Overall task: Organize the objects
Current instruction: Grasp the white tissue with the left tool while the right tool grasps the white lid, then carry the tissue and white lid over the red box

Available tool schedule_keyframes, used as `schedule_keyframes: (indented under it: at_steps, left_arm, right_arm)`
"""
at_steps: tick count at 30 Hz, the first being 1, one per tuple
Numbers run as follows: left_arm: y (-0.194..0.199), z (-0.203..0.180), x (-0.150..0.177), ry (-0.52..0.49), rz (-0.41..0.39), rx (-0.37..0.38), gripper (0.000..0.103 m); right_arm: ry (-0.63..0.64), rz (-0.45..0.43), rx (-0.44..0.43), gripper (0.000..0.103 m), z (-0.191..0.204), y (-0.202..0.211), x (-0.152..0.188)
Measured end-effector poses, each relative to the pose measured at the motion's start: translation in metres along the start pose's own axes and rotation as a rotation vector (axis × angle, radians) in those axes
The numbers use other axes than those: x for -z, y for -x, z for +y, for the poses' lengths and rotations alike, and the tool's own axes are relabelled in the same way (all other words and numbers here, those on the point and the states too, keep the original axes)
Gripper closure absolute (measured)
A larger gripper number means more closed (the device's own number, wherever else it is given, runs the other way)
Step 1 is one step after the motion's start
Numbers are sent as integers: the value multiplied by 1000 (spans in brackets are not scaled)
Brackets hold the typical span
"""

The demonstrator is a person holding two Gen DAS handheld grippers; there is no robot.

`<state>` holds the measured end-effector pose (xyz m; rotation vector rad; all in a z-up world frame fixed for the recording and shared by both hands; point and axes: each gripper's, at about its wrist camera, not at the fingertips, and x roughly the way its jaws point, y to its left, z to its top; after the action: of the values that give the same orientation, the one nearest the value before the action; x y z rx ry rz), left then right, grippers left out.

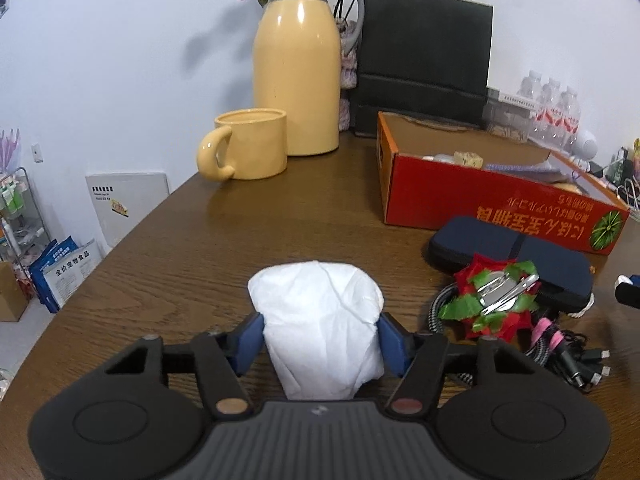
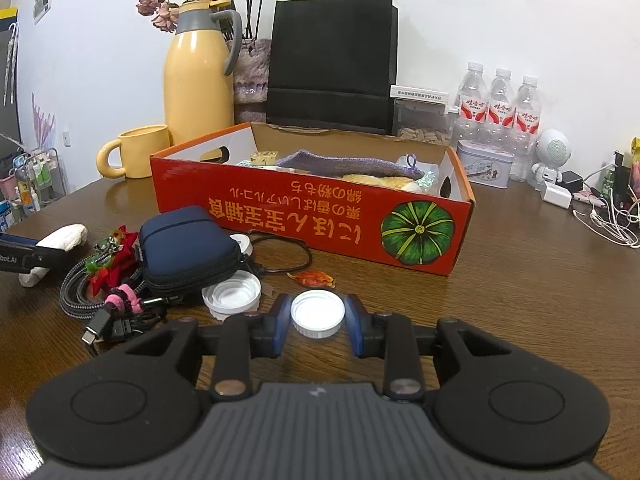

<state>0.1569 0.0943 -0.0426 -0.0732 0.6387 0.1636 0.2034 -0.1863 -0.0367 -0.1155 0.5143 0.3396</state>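
Observation:
My left gripper (image 1: 320,342) is shut on a crumpled white tissue bundle (image 1: 320,304), with the blue pads pressing into its sides just above the brown table (image 1: 200,248). The right wrist view shows the same bundle (image 2: 66,236) at the far left. My right gripper (image 2: 318,322) is shut on a small white plastic lid (image 2: 318,310), held low over the table. An open red cardboard box (image 2: 312,220) with a pumpkin print stands behind it and holds a purple knitted cloth and other small items. From the left wrist view the box (image 1: 500,200) lies to the right.
A navy zip pouch (image 2: 184,248), braided cables (image 2: 80,284), a red fabric flower with a metal clip (image 1: 496,296) and a second white lid (image 2: 232,294) lie between the grippers. A yellow thermos (image 1: 298,76), yellow mug (image 1: 252,144), black paper bag (image 2: 332,64) and water bottles (image 2: 500,112) stand behind.

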Motion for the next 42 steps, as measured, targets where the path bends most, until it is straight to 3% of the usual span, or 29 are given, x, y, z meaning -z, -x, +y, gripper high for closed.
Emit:
schedule_keyframes:
  at_steps: [5,18,33,42]
  left_arm:
    - [7,-8,-3,-25,-31,15,49]
    - [20,-40,-35,-59,-113,89,49]
    - [4,-109,-90,-126,-195,174,49]
    - [-26,-138,-127,-134,-228,198,54]
  right_arm:
    - [-6,-23,6,73,-1,4,0]
    - [4,-94,4,73,-2,12,-15]
    - [6,-190,-14,73,-6,-6,-70]
    - [-1,-232,-29,73,-14,-35,-102]
